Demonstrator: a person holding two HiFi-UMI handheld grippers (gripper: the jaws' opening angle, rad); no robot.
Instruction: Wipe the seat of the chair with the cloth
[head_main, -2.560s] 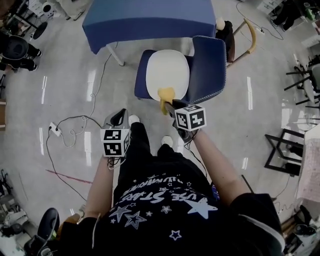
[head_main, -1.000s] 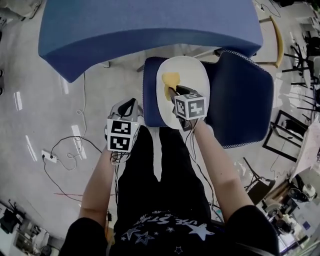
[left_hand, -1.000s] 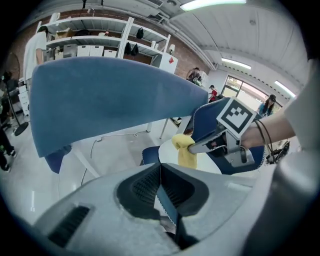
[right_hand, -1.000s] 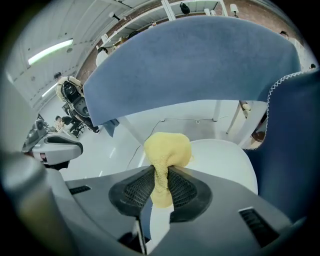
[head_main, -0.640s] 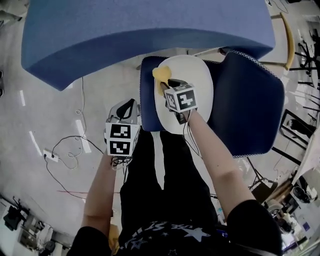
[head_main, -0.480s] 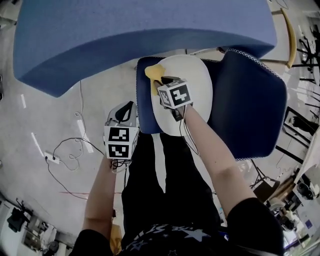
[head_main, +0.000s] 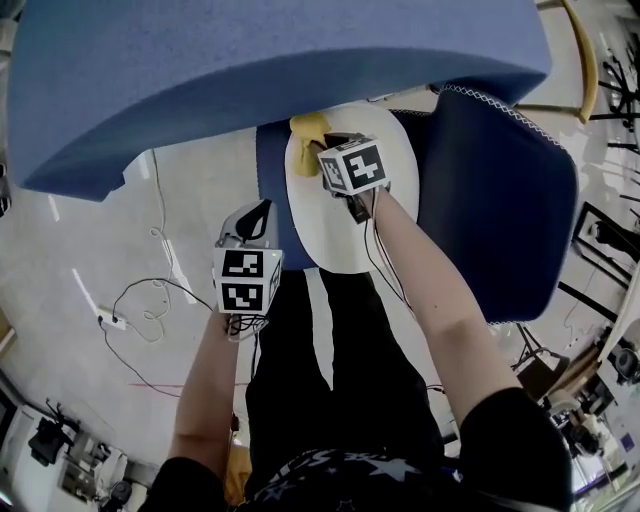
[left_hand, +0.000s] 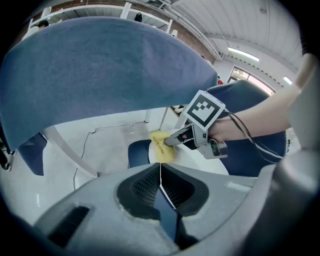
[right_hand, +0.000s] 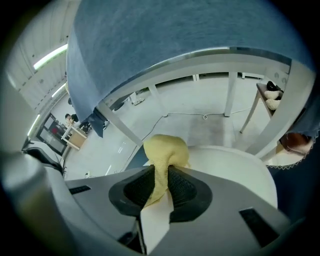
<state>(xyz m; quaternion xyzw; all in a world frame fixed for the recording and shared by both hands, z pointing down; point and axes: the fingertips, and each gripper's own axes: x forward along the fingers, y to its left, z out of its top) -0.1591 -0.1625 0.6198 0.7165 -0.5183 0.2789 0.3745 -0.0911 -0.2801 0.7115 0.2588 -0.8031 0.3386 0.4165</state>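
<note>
The yellow cloth (right_hand: 165, 150) looks soft and nubbly, like terry. The chair seat (right_hand: 240, 172) is smooth, matt white, plastic-like. The backrest (head_main: 500, 200) is dark blue fabric, and the tablecloth (head_main: 250, 60) is matt blue, felt-like cloth. The floor (head_main: 110, 230) is pale and glossy. The right tongs (right_hand: 161, 175) have a matt grey plastic shell and dark ribbed pads (right_hand: 184, 190).

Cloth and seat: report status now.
Right tool shut on yellow cloth, at far edge of white seat. Left tool shut, empty, beside chair. Blue table overhangs ahead.
</note>
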